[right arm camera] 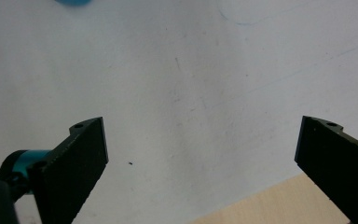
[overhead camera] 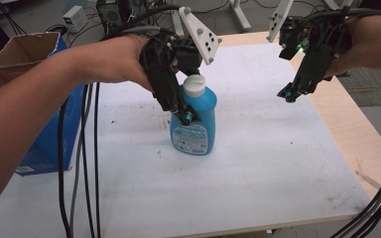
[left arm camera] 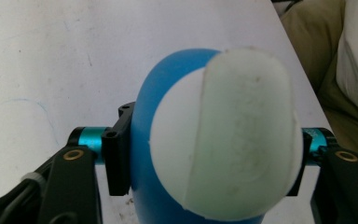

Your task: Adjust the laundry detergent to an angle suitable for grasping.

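L gripper [overhead camera: 182,110] comes down from above w/ its black jaws either side of the upper body of the blue plastic detergent bottle [overhead camera: 194,124], just under its white cap [overhead camera: 195,85]. In the left gripper view the jaws flank the bottle [left arm camera: 144,140] closely, left pad right against the blue wall, right pad mostly hidden behind the cap [left arm camera: 228,144], so can't tell for sure whether both pads press; jaws stand narrow, abt the bottle's width, bottle between them. The person's left hand [overhead camera: 111,59] holds the gripper body, grey three-cornered plate above it, black cables trailing down toward the bottom edge. Bottle stands upright on the white table sheet [overhead camera: 258,163], roughly mid-table, label facing the near side. R gripper [overhead camera: 288,94] hangs in the air well apart from the bottle, over the far right part of the sheet, angled down and leftward, held by the person's right hand [overhead camera: 362,42]. In the right gripper view its jaws stand wide apart w/ nothing between them, just bare white sheet [right arm camera: 191,93] below and a strip of light wooden tabletop [right arm camera: 261,205] at the bottom edge; a bit of blue shows at the top edge. Beyond the left forearm, at the table's left edge, sits an open brown cardboard box [overhead camera: 20,49] w/ a blue box [overhead camera: 49,144] beside it. Wooden tabletop [overhead camera: 347,129] runs bare along the sheet's right side.
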The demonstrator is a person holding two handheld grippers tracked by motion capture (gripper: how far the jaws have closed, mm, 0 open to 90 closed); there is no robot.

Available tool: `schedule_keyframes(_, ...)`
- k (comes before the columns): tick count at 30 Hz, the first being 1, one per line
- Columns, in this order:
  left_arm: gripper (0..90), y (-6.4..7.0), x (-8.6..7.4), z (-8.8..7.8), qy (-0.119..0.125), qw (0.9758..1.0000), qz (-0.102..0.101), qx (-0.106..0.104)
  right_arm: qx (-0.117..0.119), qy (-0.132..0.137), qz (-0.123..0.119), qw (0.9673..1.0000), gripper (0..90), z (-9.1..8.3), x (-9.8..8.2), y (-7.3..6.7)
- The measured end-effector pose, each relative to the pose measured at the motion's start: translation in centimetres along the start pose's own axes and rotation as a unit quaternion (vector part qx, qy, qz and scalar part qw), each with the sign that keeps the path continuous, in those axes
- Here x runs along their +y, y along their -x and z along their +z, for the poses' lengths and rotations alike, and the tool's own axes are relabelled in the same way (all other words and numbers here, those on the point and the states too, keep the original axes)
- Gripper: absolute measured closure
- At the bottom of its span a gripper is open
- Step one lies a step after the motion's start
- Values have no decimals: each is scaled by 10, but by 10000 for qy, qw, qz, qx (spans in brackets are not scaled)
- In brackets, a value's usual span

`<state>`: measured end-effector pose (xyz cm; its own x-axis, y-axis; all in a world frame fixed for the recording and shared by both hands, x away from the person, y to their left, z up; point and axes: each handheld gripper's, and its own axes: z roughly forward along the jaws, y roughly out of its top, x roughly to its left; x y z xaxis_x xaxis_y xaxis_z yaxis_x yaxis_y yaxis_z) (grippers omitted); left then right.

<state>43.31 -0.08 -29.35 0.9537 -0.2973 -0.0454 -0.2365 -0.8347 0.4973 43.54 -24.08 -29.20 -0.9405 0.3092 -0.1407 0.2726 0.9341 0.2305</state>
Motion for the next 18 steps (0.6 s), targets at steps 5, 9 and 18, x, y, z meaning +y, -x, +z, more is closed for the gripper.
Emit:
schedule_keyframes(5, 243, 1, -2, -5, 110, 9997, -203, -33, -5, -2, 7, 10000, 15, 0, 1, -1)
schedule_keyframes(9, 232, 2, -2, -13, 340, 9990, -303, -25, -24, -4, -16, 10000, 16, 1, 2, -2)
schedule_keyframes(18, 191, 4, -4, -33, 817, 9945, -599, 261, -54, -4, 3, 10000, 16, -1, 1, -3)
